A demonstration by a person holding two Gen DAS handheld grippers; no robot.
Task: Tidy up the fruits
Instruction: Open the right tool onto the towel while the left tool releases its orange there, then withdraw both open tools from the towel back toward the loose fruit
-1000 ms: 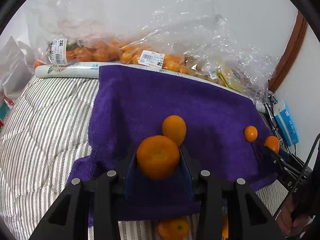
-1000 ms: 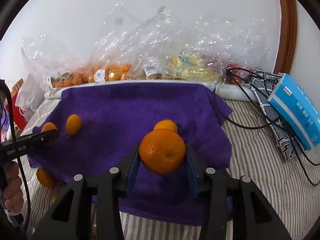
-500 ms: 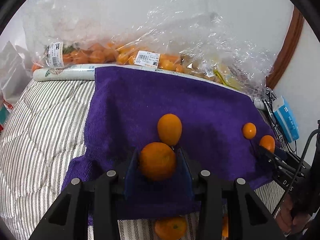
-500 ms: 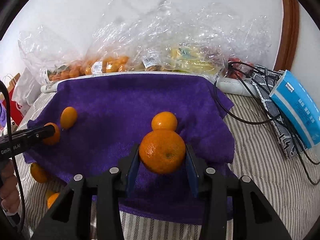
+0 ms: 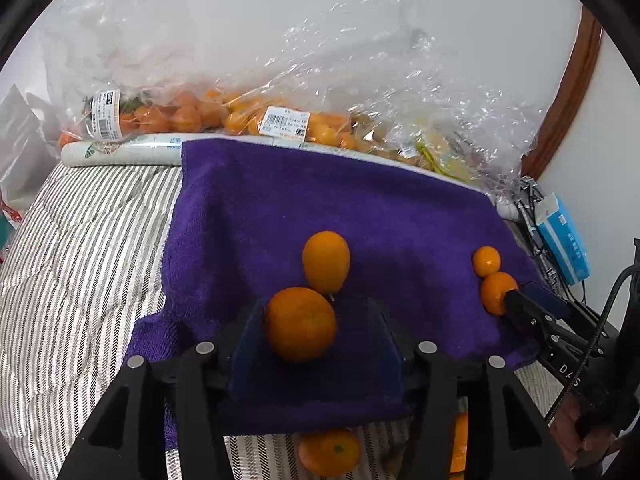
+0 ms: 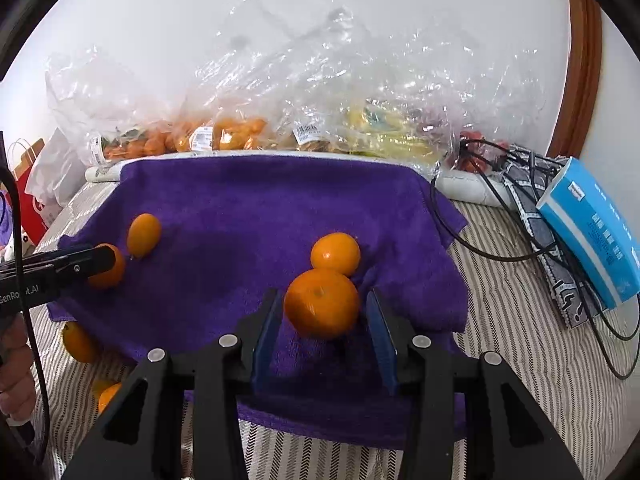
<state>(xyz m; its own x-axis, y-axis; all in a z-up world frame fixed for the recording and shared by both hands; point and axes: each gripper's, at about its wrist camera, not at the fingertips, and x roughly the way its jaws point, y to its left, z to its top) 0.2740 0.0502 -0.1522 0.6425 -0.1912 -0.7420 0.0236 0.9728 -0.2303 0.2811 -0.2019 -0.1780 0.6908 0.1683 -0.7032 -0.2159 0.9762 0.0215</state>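
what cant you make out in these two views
- Fruit on the striped cover under the left gripper: one orange partly hidden by the purple towel edge, another behind the gripper's right finger.
- Bagged fruit: crinkled, glaring plastic blurs it; no count, labels too small.
- Right gripper: its orange is motion-blurred; a gap shows at the left pad, contact at the right unclear.
- Person: only a hand at the frame edge.

Blue box (image 6: 592, 232) (beside cables (image 6: 480, 240))

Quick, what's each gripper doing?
Left gripper: jaws opening, mandarin sits loose between them.
Right gripper: open around another mandarin.
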